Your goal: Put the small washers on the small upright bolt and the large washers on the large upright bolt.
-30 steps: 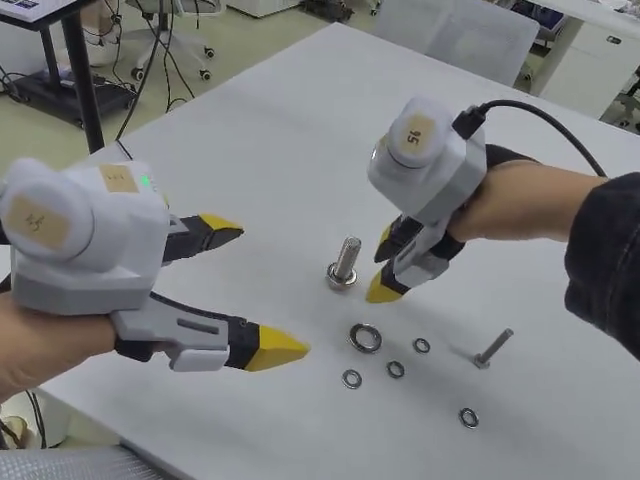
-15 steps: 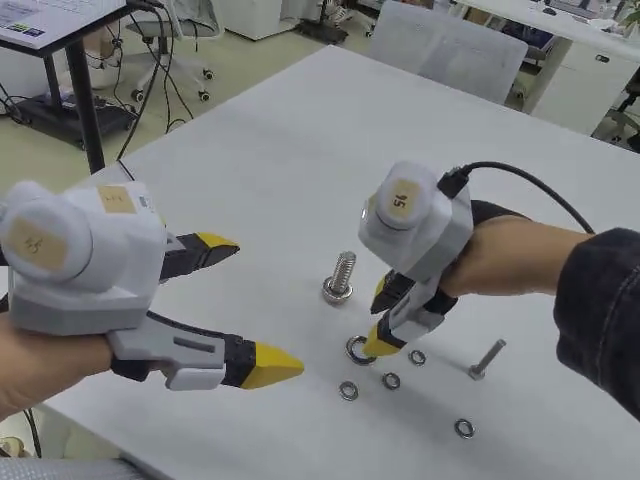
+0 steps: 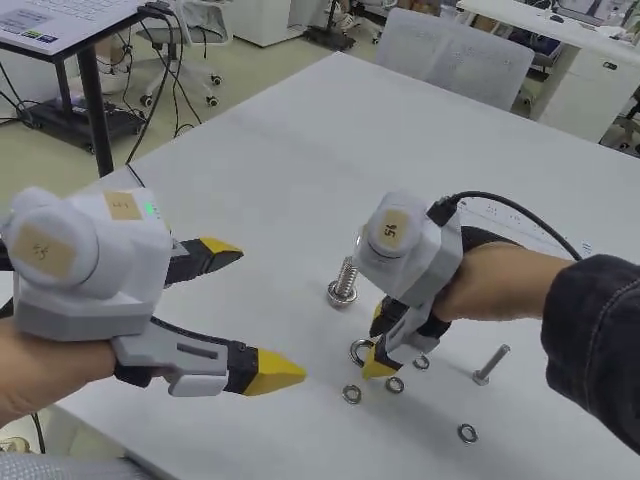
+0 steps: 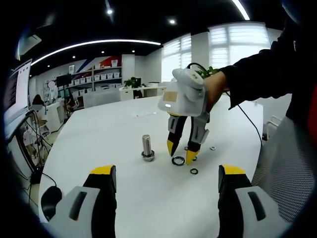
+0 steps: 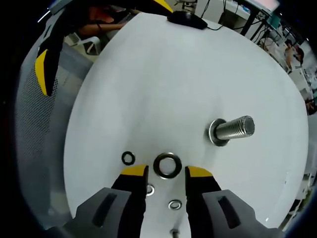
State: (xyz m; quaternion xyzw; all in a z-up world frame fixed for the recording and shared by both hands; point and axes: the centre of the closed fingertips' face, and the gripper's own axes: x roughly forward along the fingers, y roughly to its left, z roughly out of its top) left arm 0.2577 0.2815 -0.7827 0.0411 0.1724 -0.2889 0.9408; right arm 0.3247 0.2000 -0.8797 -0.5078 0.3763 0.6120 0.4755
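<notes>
White table [image 3: 300, 150], work mostly ahead of us: our spread right gripper [image 5: 167, 172] straddles the large steel washer [image 3: 359, 350] at the thick upright bolt's [image 3: 345, 279] six o'clock; left gripper [image 4: 167, 171] gapes.

Right gripper label: the digit sticker [image 3: 390, 230], tan, sits on top of the white housing of the right gripper [image 3: 376, 342]. It carries two dark handwritten digits, seen tilted, that read like "56". The first digit is less certain.
Left gripper, rounded end: the dome sticker [image 3: 45, 250], tan, on the left gripper [image 3: 265, 310] bears faint marks too pale to read.
Left gripper, top face: the small sticker [image 3: 123, 205], tan, has no writing I can make out.
Paper: the printed sheet [image 3: 40, 20] on the side desk [image 3: 88, 110] has lines of print too small to read.
</notes>
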